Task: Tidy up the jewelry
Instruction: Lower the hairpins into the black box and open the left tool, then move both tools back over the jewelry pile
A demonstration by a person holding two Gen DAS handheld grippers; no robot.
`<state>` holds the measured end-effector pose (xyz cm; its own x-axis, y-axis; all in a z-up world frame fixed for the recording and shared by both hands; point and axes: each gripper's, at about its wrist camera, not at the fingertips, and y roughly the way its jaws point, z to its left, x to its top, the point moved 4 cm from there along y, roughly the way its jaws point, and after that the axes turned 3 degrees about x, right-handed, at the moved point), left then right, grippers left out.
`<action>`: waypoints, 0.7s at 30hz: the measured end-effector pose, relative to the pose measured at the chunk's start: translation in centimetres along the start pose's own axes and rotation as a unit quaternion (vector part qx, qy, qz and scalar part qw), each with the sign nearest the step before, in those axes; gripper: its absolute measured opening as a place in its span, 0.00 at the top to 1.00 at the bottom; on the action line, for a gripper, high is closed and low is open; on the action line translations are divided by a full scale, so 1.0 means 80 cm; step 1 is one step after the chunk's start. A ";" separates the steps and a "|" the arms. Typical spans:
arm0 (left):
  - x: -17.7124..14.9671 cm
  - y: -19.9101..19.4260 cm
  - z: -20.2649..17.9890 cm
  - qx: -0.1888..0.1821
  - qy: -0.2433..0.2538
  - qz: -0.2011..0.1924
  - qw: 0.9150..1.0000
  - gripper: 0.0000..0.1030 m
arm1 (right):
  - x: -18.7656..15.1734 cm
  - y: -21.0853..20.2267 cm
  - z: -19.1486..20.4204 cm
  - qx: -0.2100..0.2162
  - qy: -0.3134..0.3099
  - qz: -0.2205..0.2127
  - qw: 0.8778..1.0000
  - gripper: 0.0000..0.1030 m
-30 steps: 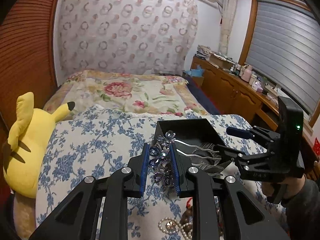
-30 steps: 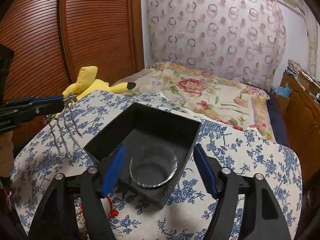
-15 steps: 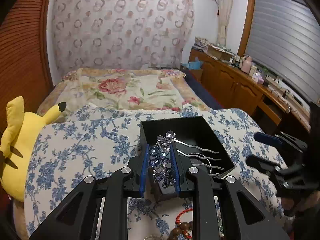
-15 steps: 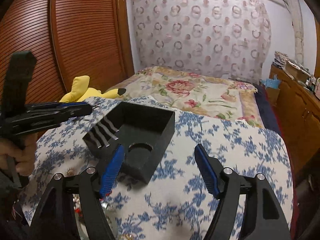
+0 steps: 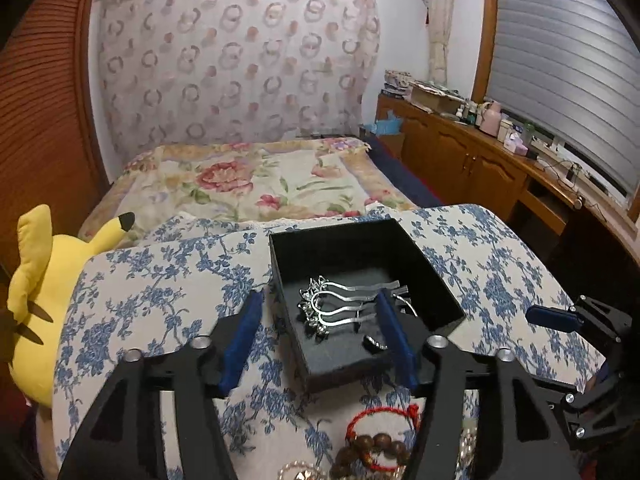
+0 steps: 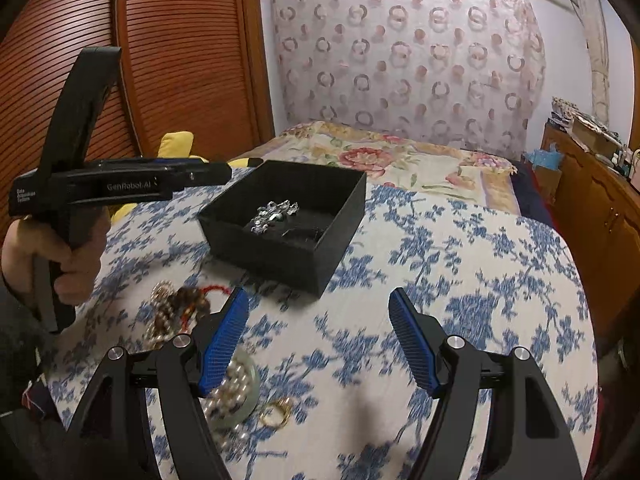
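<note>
since the jewelled hair comb (image 5: 340, 312) lies flat on the dark lining inside the black box (image 5: 436, 280), a little right of centre in the left wrist view, one piece of the sorting looks done. the left claw (image 5: 320, 336) stands spread wide and empty, one blue pad out over the cloth left of the box and the other over the box's near right part, beside the comb's silver prongs. i judge that wide stance suits letting go without snagging the prongs.

the right claw (image 6: 320, 340) is also parted wide and grips nothing, low in the right wrist frame above the blue-flowered tabletop (image 6: 460, 272). it sits near the unsorted heap at lower left: a wooden bead bracelet (image 6: 176, 308) with a red cord, a pearl strand (image 6: 230, 396) and a gold ring (image 6: 276, 412), all blurred. these lie on the cloth just in front of the box, probably kept close so each carry is short. the next pick likely comes from this heap, where tangled strands could lift together.
</note>
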<state>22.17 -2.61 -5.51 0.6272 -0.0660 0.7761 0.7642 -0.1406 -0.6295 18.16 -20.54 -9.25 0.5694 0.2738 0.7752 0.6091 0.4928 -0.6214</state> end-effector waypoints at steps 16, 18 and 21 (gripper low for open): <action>-0.091 -0.040 0.016 -0.012 0.018 0.026 0.999 0.10 | -0.075 -0.020 0.013 0.009 0.001 0.045 0.999 0.46; -0.104 -0.036 0.020 -0.009 0.025 0.039 0.999 0.10 | -0.079 -0.019 0.020 0.016 0.000 0.047 0.999 0.46; -0.119 -0.029 0.024 -0.002 0.035 0.058 0.998 0.09 | -0.079 -0.015 0.036 0.027 -0.008 0.047 0.999 0.46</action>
<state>14.73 0.25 -11.49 0.6989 -0.1502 0.6993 0.6869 -0.1313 -0.7148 12.25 -20.48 -13.08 0.6126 0.3342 0.7163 0.5234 0.5075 -0.6844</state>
